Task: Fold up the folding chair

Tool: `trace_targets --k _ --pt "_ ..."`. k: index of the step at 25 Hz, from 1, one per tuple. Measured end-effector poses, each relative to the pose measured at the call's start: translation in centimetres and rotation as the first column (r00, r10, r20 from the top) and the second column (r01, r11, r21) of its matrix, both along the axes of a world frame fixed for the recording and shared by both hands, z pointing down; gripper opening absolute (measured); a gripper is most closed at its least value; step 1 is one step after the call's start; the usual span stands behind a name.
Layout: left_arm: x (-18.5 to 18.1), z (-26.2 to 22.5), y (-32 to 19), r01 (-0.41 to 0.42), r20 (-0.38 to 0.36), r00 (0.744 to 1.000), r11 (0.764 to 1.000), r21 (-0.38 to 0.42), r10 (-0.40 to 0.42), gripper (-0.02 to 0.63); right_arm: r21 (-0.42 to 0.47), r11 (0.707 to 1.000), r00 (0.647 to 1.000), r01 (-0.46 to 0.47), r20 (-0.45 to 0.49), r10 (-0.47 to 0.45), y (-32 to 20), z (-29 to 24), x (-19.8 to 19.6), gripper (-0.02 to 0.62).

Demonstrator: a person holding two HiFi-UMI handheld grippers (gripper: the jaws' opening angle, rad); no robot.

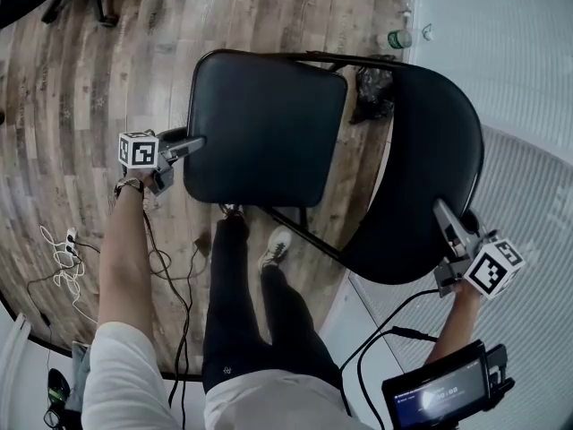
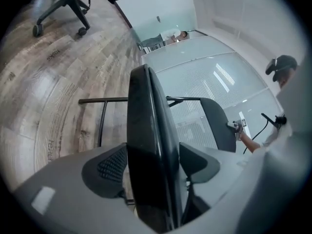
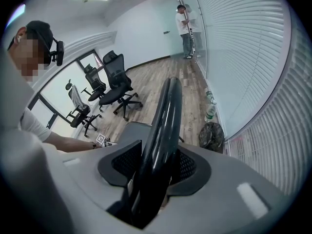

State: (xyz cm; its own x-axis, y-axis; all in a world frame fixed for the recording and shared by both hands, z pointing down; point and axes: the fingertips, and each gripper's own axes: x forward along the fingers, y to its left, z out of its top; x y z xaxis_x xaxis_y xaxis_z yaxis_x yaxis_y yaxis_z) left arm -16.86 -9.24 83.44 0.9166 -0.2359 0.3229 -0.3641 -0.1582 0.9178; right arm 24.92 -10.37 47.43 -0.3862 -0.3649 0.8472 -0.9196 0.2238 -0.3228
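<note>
Now | left gripper: jaws wide astride seat edge | right gripper: clamped on backrest

one folding chair, and the rest of the room counted.
the left tool and the right tool make two; i count two bottles, one dark bag, one white power strip, one small lit screen, three office chairs further off, and one person standing beyond them.
</note>
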Motion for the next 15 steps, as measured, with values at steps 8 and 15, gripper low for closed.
trace_targets --k 8,15 --pt "2.4 0.5 -0.4 -0.078 -0.102 0.992 0.996 -0.035 0.074 0.305 -0.003 1.000 1.000 -0.007 0.020 0.007 -0.2 0.0 0.4 0.161" --pt "1.9 0.4 -0.5 -0.010 -0.105 0.994 0.998 -0.069 0.003 0.298 -0.006 1.000 1.000 -0.018 0.018 0.018 -0.1 -0.2 0.0 0.146"
